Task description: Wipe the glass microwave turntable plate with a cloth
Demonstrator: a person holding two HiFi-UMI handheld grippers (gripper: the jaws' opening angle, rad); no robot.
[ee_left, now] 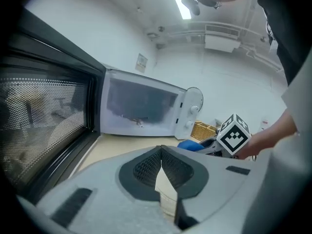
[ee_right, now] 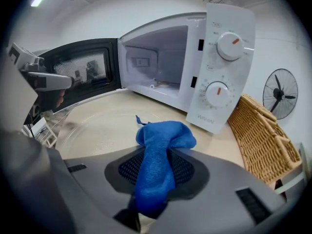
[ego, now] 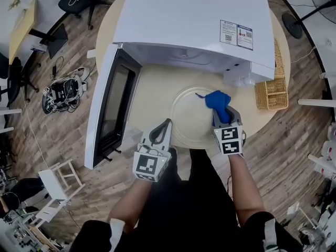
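Left gripper (ego: 167,124) is seen nearest, held in front of the microwave's (ego: 194,20) open door (ego: 113,109), beside the near rim of the glass turntable plate (ego: 184,114). Its jaws are closed tip to tip and nothing is gripped between them. Whether the plate is touched by it cannot be told.

Right gripper (ee_right: 156,155) is held in front of the microwave's control panel. Its jaws are clamped on a blue cloth (ee_right: 163,135), whose bunched end sticks out past the tips, over the side of the plate nearer that panel.

The plate is laid flat on the round counter (ego: 152,88), just in front of the microwave's open cavity and outside it. A wicker basket (ego: 272,92) is set on the counter beside the microwave's control-panel side.
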